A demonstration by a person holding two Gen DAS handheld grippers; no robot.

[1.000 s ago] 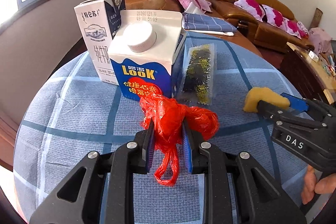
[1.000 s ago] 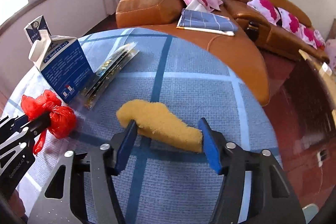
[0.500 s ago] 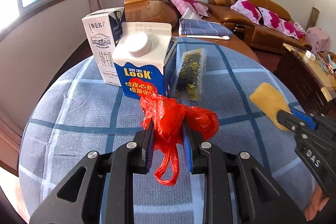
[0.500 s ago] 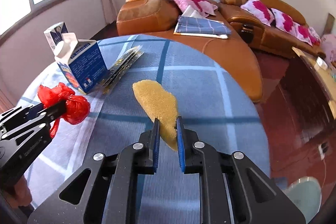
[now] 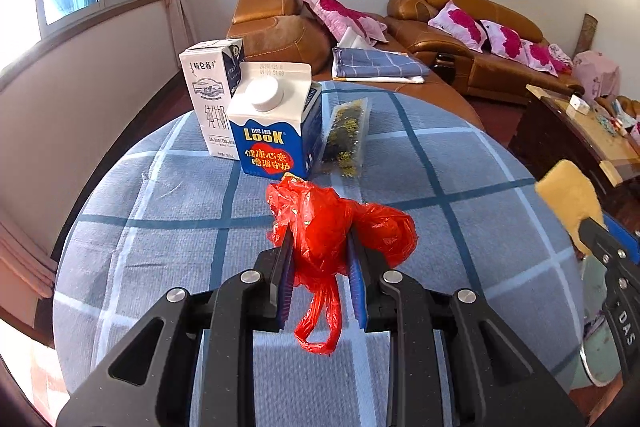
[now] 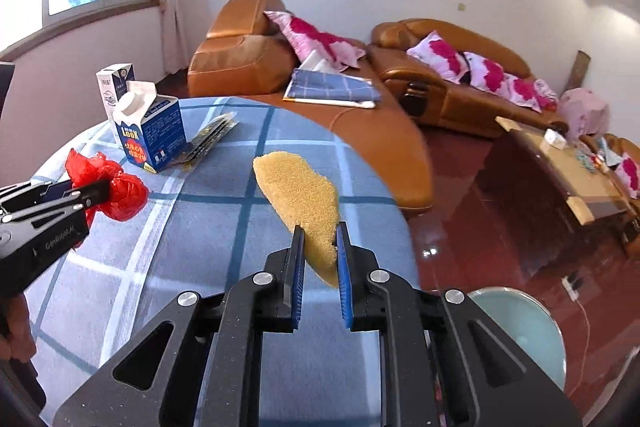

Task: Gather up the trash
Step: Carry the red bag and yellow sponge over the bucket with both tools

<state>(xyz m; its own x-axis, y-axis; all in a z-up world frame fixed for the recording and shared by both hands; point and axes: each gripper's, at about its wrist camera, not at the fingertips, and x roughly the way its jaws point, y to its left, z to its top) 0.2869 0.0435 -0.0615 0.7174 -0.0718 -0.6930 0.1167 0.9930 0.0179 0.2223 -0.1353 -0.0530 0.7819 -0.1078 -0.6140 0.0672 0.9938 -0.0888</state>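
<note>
My left gripper [image 5: 320, 247] is shut on a crumpled red plastic bag [image 5: 340, 223], held above the blue checked tablecloth [image 5: 160, 247]; a loop of the bag hangs below the jaws. My right gripper [image 6: 320, 239] is shut on one end of a yellow sponge piece [image 6: 298, 187], lifted off the cloth near the table's right edge. The sponge [image 5: 568, 199] and right gripper [image 5: 600, 239] show at the right of the left wrist view. The red bag [image 6: 108, 183] and left gripper [image 6: 94, 189] show at the left of the right wrist view.
A blue LOOK carton [image 5: 276, 131], a white milk carton [image 5: 210, 91] and a clear snack wrapper [image 5: 346, 135] stand at the table's far side. A pale green bin [image 6: 520, 331] sits on the red floor at the lower right. Brown sofas [image 6: 460, 67] and a wooden table [image 6: 580, 179] lie beyond.
My right gripper closed on the sponge, lifted it off the cloth and carried it toward the table's right edge. My left gripper drew back and up with the red bag.
</note>
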